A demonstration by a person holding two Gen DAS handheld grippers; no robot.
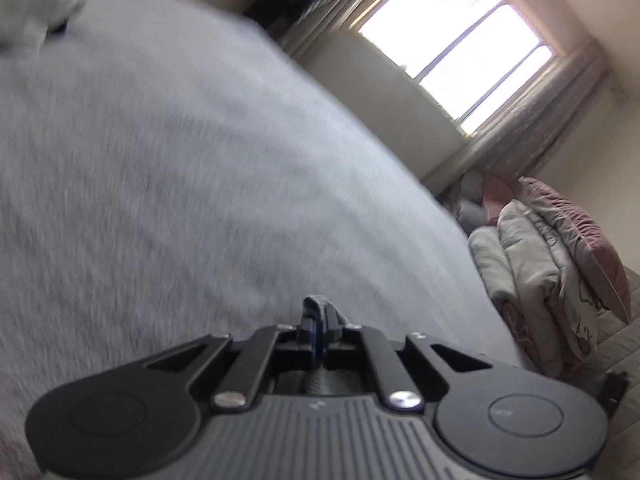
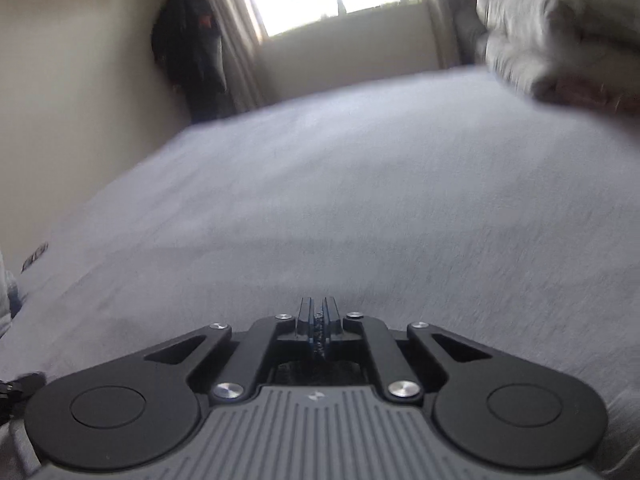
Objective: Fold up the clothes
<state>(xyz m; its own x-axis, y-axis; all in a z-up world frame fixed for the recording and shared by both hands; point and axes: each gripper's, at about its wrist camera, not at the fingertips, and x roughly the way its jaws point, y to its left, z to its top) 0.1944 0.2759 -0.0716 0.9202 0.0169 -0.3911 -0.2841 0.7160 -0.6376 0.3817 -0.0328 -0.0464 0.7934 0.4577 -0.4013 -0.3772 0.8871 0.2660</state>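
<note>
A large heather-grey garment lies spread flat and fills most of both views, blurred by motion. My left gripper is shut, with a small fold of the grey fabric sticking up between its fingers. In the right wrist view the same grey garment stretches ahead. My right gripper is shut too, and a thin speckled sliver of cloth shows between its pads. A bunched part of the garment lies at the far left corner. A small dark label sits at the garment's left edge.
Folded pale bedding and a pink pillow are stacked to the right of the garment, seen blurred as bedding. A bright window with curtains is beyond. Dark clothing hangs in the far corner by the wall.
</note>
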